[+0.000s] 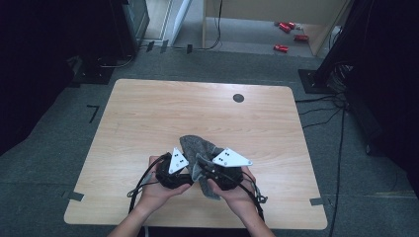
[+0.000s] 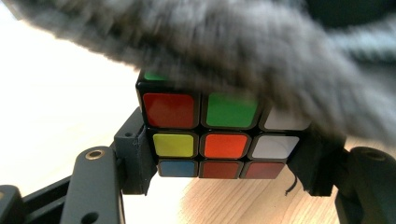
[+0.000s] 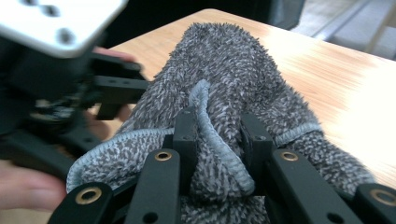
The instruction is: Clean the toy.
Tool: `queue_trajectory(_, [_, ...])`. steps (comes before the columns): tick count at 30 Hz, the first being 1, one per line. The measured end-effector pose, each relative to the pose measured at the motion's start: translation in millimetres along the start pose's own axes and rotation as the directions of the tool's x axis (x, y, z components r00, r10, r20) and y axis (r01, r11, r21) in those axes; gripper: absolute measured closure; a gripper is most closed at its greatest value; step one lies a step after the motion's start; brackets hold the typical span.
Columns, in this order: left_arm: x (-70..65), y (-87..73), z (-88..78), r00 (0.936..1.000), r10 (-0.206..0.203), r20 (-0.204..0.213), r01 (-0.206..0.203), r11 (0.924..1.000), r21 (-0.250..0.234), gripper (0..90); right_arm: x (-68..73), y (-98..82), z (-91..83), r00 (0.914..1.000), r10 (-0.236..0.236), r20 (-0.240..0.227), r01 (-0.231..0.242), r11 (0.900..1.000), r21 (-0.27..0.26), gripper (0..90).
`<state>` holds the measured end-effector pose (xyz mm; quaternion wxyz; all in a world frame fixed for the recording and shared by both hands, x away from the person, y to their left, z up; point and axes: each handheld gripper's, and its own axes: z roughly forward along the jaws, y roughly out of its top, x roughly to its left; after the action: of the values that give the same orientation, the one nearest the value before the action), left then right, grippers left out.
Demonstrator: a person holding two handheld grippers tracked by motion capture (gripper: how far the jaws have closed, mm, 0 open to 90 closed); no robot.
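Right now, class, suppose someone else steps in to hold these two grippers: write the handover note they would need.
Left gripper: shut on the puzzle cube, jaws pressing its two sides, held just above the table.
Right gripper: shut on a bunched fold of the grey cloth.
Where things are: the cloth drapes over the top of the cube; both sit near the table's front edge, between the two hands.
Done: cube and cloth are each gripped, cloth laid against the cube.
Left: probably wiping or wrapping the cube; most of its front face is uncovered. Keep both grips firm.
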<state>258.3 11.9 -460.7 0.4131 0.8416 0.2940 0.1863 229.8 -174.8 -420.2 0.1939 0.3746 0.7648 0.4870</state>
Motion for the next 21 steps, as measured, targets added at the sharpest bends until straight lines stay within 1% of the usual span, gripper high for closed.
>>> queue_trajectory(3, [-6.0,-0.1,1.3,0.9997,0.02,0.017,-0.02,0.9998,-0.004,34.8,6.9,1.5,1.4,0.9993,-0.027,-0.024,0.027,1.0,-0.001,73.4])
queue_trajectory(5, [-10.6,0.7,2.3,0.9993,0.035,0.016,-0.035,0.9994,-0.001,34.9,8.2,1.8,2.0,0.9993,-0.03,-0.024,0.03,1.0,-0.005,73.2])
queue_trajectory(6, [-11.6,1.4,2.5,0.9991,0.04,0.013,-0.04,0.9992,0.004,34.9,6.8,1.8,2.1,0.9995,-0.026,-0.019,0.026,1.0,-0.005,73.0])
queue_trajectory(8, [-11.8,2.4,2.3,0.9992,0.037,0.012,-0.037,0.9993,0.004,34.8,1.0,1.2,2.3,0.9999,-0.007,-0.012,0.007,1.0,-0.01,72.9])
queue_trajectory(11, [-7.2,2.5,0.0,0.9994,0.034,0.007,-0.034,0.9994,0.003,34.8,-9.3,-0.2,0.8,0.9995,0.025,0.017,-0.025,1.0,-0.013,73.2])
queue_trajectory(13, [-4.2,2.1,-1.0,0.9997,0.025,0.003,-0.025,0.9997,0.0,34.8,-12.1,-0.6,-0.9,0.9991,0.036,0.023,-0.036,0.999,-0.009,73.5])
queue_trajectory(14, [-3.5,2.0,-1.3,0.9997,0.023,0.001,-0.023,0.9997,-0.001,34.8,-11.3,-0.5,-1.5,0.9992,0.034,0.022,-0.034,0.999,-0.008,73.7])
queue_trajectory(16, [-4.4,2.2,-1.1,0.9999,0.016,-0.001,-0.016,0.9999,-0.002,34.8,-5.4,-0.2,-2.1,0.9997,0.013,0.019,-0.013,1.0,-0.007,73.7])
queue_trajectory(19, [-10.2,3.0,0.2,0.9996,0.029,0.0,-0.029,0.9996,0.0,34.8,6.9,0.9,-1.0,0.9993,-0.036,0.01,0.037,0.999,-0.012,73.6])
queue_trajectory(21, [-13.3,3.4,0.5,0.9992,0.041,-0.003,-0.041,0.9992,-0.002,34.9,7.8,1.8,-0.3,0.9993,-0.036,0.012,0.036,0.999,-0.013,73.4])
